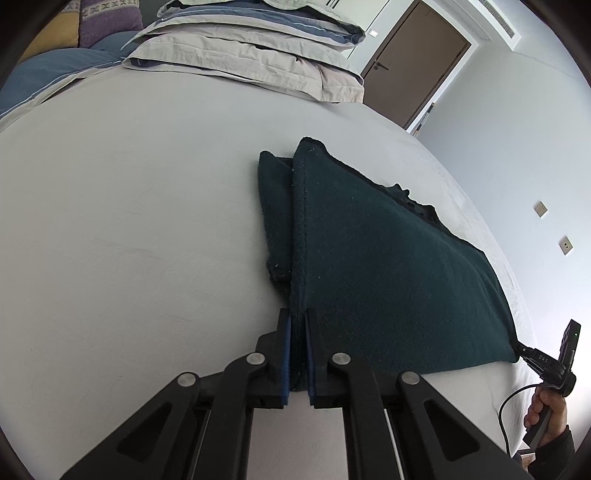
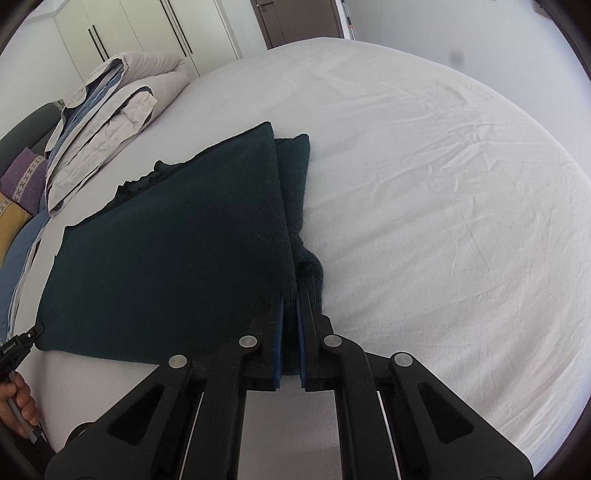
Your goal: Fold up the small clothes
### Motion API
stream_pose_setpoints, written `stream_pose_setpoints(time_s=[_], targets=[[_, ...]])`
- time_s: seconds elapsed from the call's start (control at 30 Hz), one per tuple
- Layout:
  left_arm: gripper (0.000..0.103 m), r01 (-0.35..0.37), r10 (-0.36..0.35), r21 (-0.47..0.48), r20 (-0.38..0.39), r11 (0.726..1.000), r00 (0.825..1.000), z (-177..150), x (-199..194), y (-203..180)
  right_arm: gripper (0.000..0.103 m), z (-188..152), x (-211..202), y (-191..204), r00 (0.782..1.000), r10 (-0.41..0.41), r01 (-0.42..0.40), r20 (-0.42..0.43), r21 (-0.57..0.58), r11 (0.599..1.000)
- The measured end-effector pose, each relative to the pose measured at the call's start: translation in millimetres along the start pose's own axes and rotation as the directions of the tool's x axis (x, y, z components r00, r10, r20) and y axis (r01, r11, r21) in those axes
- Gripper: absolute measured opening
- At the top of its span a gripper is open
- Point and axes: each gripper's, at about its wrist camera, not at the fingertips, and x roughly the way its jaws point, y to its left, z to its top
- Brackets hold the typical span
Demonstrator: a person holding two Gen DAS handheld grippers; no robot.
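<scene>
— What is lying around the work?

— A white bed sheet (image 2: 424, 177) is spreading under everything, wrinkled on the right side. A pile of folded grey and blue bedding (image 1: 251, 48) is sitting at the far end of the bed, with purple and yellow cushions (image 2: 18, 184) beside it. A brown door (image 1: 417, 62) and white wardrobe doors (image 2: 147, 33) are standing beyond the bed. Nothing is lying between the grippers and the cloth.

— And the cloth itself?

— The dark green garment (image 1: 388, 266) is lying on the sheet, its top layer being held up along the near edge, with a lower layer peeking out at each side.

— What are the tools doing?

— The left gripper (image 1: 298, 325) is pinching one near corner of the garment, its blue-padded jaws nearly closed with cloth filling the narrow gap. The right gripper (image 2: 290, 306) is clamping the opposite near corner the same way.
</scene>
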Motion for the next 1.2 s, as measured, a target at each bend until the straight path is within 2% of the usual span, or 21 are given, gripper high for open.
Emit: stream_pose_setpoints(time_s=[0.4, 0.77, 0.87, 0.93, 0.97, 1.07, 1.1, 1.2], targets=[[0.006, 0.007, -0.007, -0.022, 0.013, 1.000, 1.000, -15.3, -2.8, 6.9, 0.005, 1.7, 13.0, 4.0, 1.000, 0.000, 0.000, -0.018, -0.005, 1.000], [0.006, 0.009, -0.008, -0.031, 0.009, 0.999, 1.000, -14.4, 0.5, 10.9, 0.006, 5.7, 20.8, 0.9, 0.999, 0.019, -0.019, -0.046, 0.014, 1.000], [0.012, 0.005, -0.005, -0.022, 0.005, 1.000, 1.000, -14.1, -0.7, 9.4, 0.006, 7.4, 18.8, -2.7, 0.998, 0.039, -0.037, -0.045, 0.047, 0.998], [0.025, -0.010, 0.010, -0.024, 0.009, 1.000, 1.000, -13.2, -6.5, 8.1, 0.011, 7.9, 13.4, -5.4, 0.998, 0.047, -0.045, -0.034, 0.080, 0.996], [0.026, -0.023, 0.023, -0.020, 0.019, 1.000, 1.000, -13.2, -11.7, 6.4, 0.013, 7.8, 7.3, -7.2, 0.999, 0.047, -0.045, -0.016, 0.102, 0.994], [0.027, -0.073, 0.071, 0.024, 0.074, 0.997, 0.995, -8.8, -30.6, -5.9, 0.034, 9.2, -16.9, -6.0, 0.998, 0.018, -0.027, 0.067, 0.137, 0.990], [0.027, -0.081, 0.076, 0.052, 0.091, 0.995, 0.993, -6.2, -35.1, -13.7, 0.045, 10.1, -25.8, -3.9, 0.994, 0.040, -0.054, 0.097, 0.147, 0.988], [0.027, -0.094, 0.078, 0.138, 0.114, 0.986, 0.990, 4.2, -34.0, -44.2, 0.045, 16.8, -36.8, 17.0, 0.971, 0.202, -0.220, 0.127, 0.158, 0.963]])
